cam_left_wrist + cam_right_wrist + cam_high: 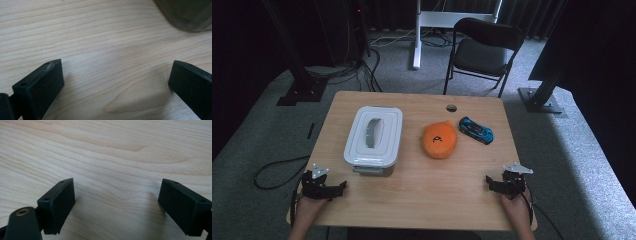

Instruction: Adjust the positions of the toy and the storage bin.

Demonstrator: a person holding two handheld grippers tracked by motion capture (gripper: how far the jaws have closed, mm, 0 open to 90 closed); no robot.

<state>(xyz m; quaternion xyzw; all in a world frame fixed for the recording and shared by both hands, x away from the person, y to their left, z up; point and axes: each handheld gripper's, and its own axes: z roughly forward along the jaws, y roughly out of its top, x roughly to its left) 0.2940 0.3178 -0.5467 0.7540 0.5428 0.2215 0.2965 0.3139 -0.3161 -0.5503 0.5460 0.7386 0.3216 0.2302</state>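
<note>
At the table's near corners I rest left gripper [343, 186] and right gripper [488, 181], both released, empty. Ahead between them: one lidded white plastic box [373, 139], one orange pouch [440, 139], one blue toy car [475, 130].

High view looks down on the table [422, 200]; gripper views skim it closely, perhaps tilted

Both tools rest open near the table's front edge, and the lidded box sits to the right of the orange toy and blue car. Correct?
No. In the high view the box sits left of the orange toy and blue car. The rest holds.
</note>
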